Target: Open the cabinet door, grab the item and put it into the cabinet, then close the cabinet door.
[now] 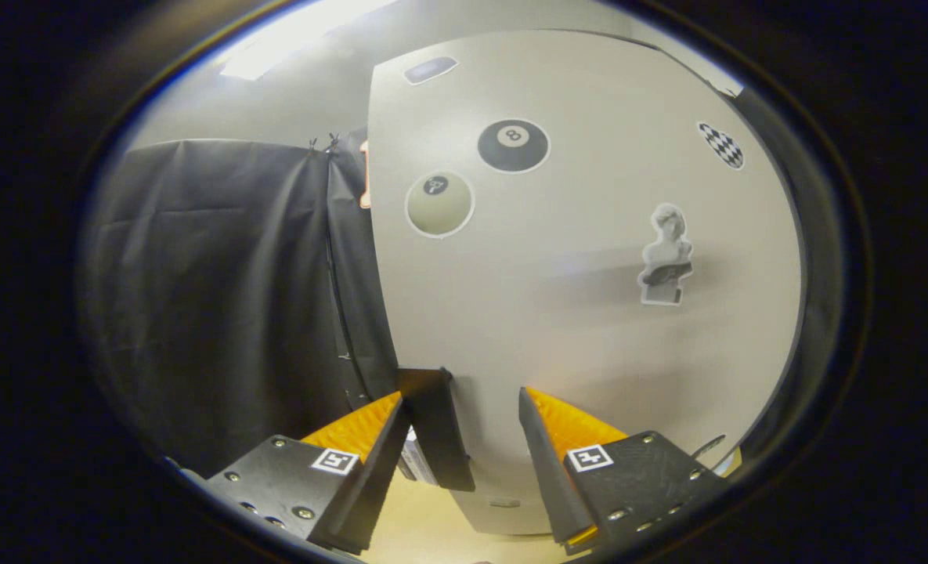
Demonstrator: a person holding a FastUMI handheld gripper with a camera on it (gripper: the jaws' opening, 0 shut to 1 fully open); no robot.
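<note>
The gripper (pixel 461 407) has two wedge-shaped fingers (pixel 546 462) that taper toward the far end, each with a ribbed pad on top. Behind each finger sits a flat angular mounting plate (pixel 636 470) fastened with small round silver screws and carrying a square black-and-white marker tag (pixel 590 457).

Hand-held gripper (pixel 461 411) fingers spread around cabinet door's (pixel 589 313) dark handle (pixel 436 427).

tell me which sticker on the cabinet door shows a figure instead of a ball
The bust sticker, on the cabinet door above the open gripper; the eight-ball sticker and pale ball sticker are round.
</note>
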